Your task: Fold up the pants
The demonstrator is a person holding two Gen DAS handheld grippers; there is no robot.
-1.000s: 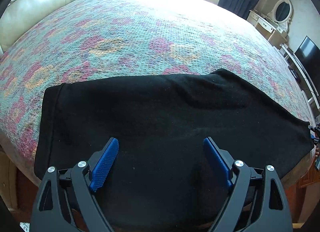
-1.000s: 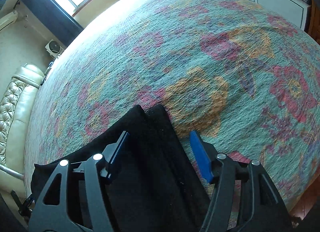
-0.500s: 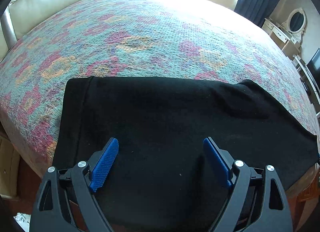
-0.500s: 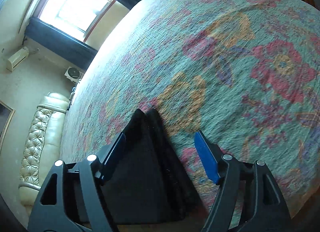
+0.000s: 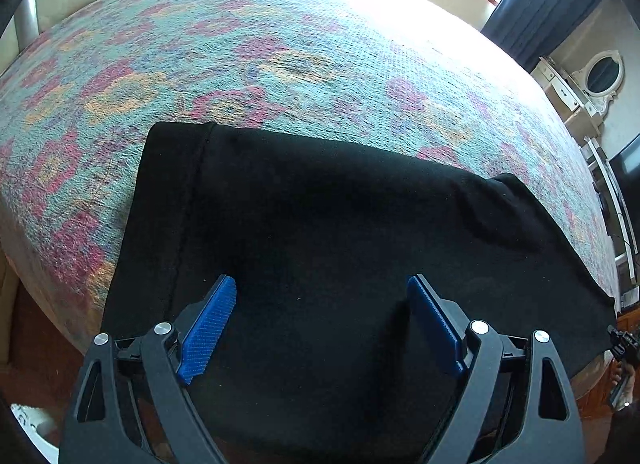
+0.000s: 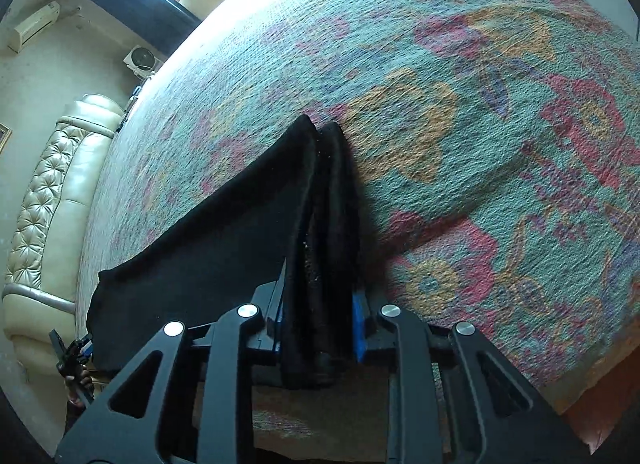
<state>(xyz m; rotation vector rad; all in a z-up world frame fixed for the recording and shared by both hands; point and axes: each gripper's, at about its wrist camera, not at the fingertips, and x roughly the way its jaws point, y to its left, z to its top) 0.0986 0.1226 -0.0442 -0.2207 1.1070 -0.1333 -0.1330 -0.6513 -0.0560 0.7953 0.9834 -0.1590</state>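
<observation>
Black pants (image 5: 340,204) lie lengthwise along the near edge of a flowered bedspread (image 5: 280,44). My left gripper (image 5: 322,288) hangs open just above the cloth, near the end with a stitched band on the left; nothing is between its blue pads. In the right wrist view the other end of the pants (image 6: 200,248) is bunched into upright folds. My right gripper (image 6: 318,304) is closing on that bunch, and its blue pads press it from both sides, lifting it slightly off the bedspread (image 6: 480,144).
A cream tufted headboard (image 6: 48,192) runs along the bed's far side. Beyond the bed are a window with dark curtains (image 5: 540,4) and a dresser with an oval mirror (image 5: 604,72). The bed's edge and wooden floor lie right under both grippers.
My right gripper, open around the pants' end before, is now closed on the bunched cloth. My left gripper has slid toward the banded end, still open.
</observation>
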